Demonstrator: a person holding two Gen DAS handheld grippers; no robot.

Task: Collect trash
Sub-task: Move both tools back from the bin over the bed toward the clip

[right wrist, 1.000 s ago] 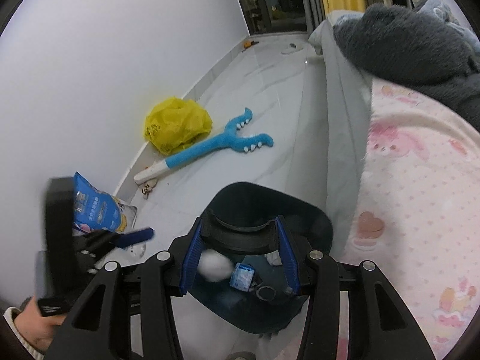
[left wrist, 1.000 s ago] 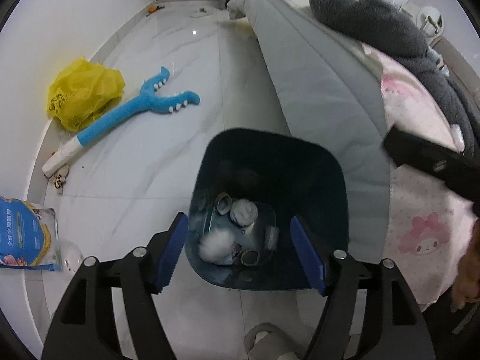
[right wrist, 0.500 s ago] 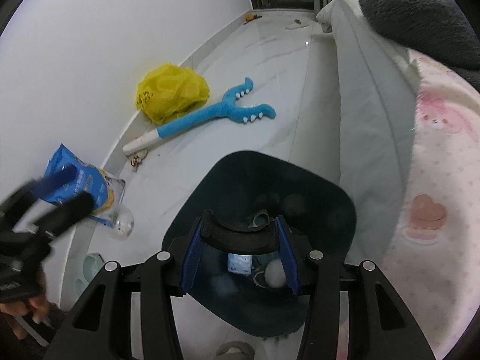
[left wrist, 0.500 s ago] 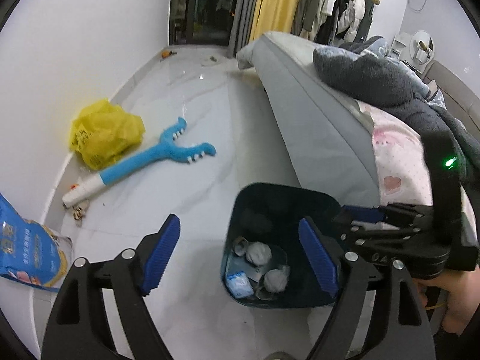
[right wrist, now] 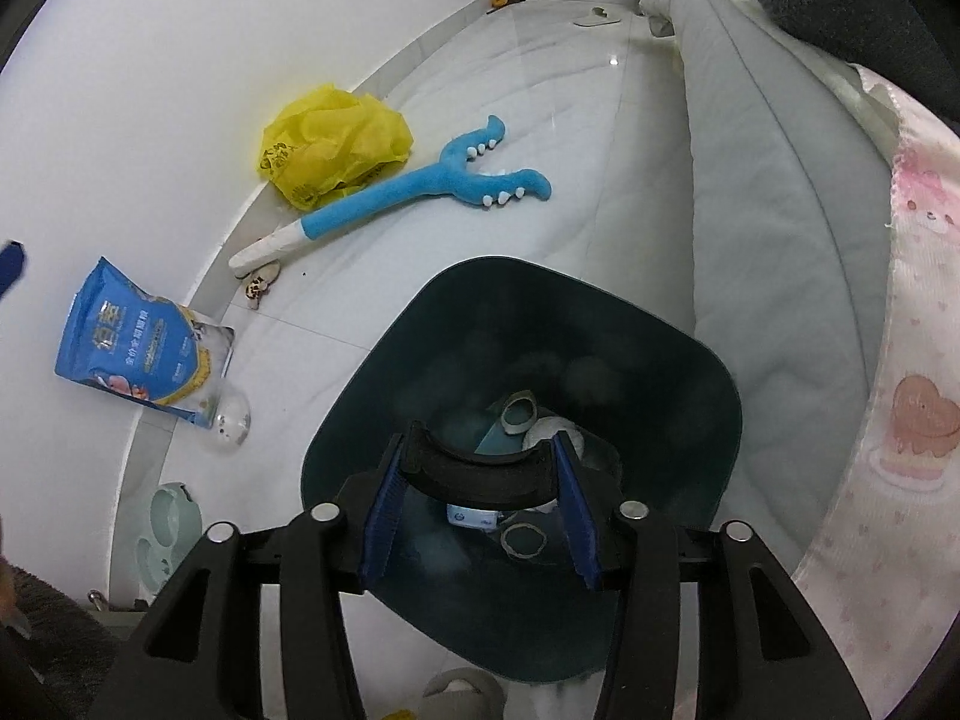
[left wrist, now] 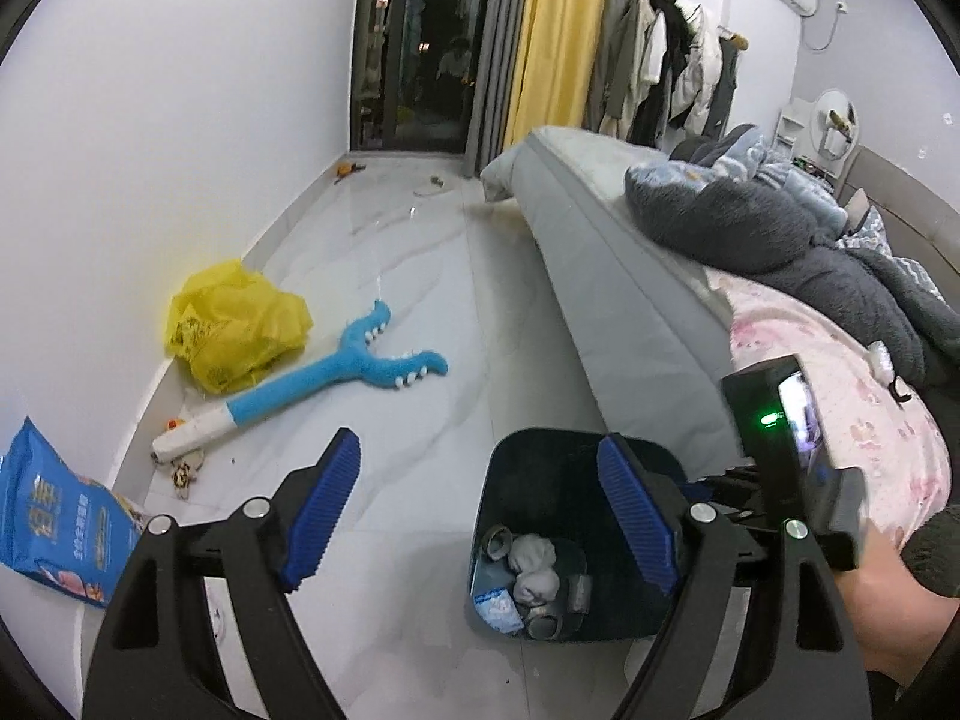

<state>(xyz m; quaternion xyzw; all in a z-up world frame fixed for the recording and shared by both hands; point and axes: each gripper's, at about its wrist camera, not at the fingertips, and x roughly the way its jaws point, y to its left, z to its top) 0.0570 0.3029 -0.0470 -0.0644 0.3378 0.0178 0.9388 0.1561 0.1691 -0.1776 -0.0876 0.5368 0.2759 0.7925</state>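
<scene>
The right hand-held gripper (right wrist: 480, 510) clamps a black curved piece (right wrist: 480, 471) above the dark bin (right wrist: 690, 396); only the left view shows crumpled tissues (left wrist: 531, 564) inside. The left hand-held gripper (left wrist: 480, 516) gapes empty over open floor (left wrist: 432, 276) beside the bed (left wrist: 630, 300).

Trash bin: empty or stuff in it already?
Partly filled. The trash bin holds crumpled tissues, a small blue packet and tape rolls at the bottom; well below the rim.
</scene>
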